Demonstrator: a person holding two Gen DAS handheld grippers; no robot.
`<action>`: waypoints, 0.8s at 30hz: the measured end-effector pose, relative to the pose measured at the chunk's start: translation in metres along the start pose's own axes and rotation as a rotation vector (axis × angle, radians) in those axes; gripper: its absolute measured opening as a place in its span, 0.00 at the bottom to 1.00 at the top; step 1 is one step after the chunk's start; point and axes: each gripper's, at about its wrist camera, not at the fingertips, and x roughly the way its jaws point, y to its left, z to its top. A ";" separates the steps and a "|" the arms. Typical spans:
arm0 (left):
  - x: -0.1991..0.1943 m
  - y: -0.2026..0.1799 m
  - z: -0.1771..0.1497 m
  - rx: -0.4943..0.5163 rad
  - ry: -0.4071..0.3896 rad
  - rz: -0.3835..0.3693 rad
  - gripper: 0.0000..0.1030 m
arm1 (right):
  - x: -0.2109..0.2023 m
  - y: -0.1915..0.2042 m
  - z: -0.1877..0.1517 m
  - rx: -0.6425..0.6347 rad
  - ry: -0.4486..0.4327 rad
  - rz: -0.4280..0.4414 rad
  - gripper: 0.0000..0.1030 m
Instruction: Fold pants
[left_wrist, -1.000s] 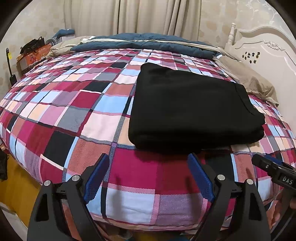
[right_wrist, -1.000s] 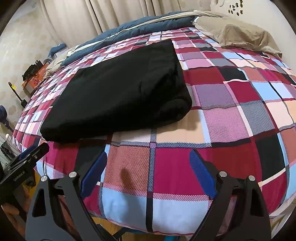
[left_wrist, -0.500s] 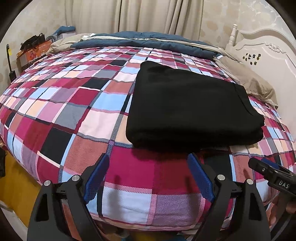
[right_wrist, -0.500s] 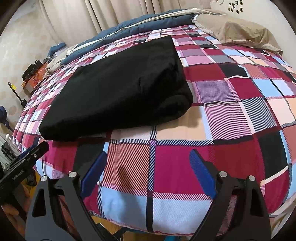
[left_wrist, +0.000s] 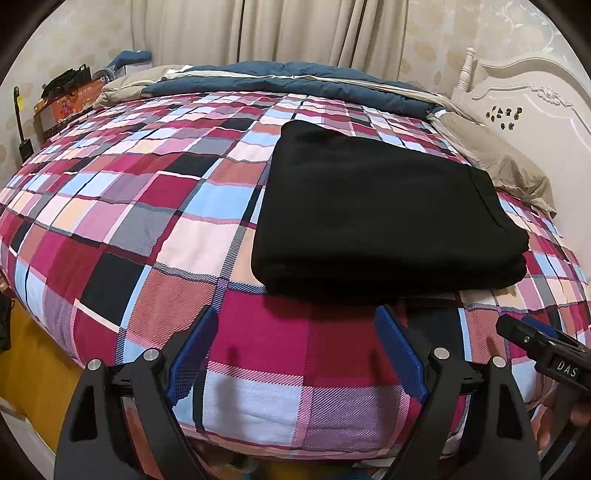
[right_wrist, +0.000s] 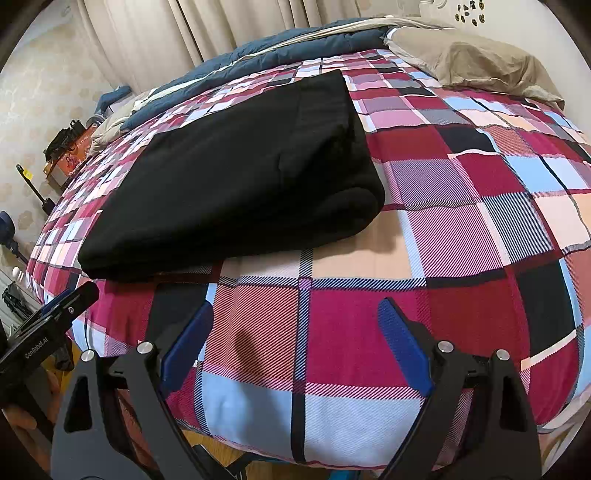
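Observation:
The black pants lie folded into a thick rectangle on the plaid bedspread; they also show in the right wrist view. My left gripper is open and empty, held over the bed's near edge just short of the pants' front fold. My right gripper is open and empty, near the bed edge to the right of the pants. The right gripper's body shows at the right edge of the left wrist view; the left gripper's body shows at the left in the right wrist view.
A blue duvet and a beige pillow lie at the far side by the white headboard. Curtains hang behind. A box and clutter sit at the far left. The wooden floor lies below the bed edge.
Both grippers have drawn back slightly and risen; the pants sit a little farther away in view. The pants have not moved. Both stay open.

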 end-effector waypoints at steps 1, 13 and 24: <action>0.000 0.000 0.000 0.002 -0.001 0.001 0.83 | 0.000 0.000 0.000 -0.001 0.001 0.000 0.88; -0.005 -0.003 0.002 0.016 -0.014 -0.003 0.83 | 0.001 0.001 -0.001 -0.008 -0.005 -0.005 0.92; -0.007 -0.007 0.005 0.035 -0.006 0.032 0.83 | 0.001 0.005 -0.003 -0.017 -0.022 -0.018 0.97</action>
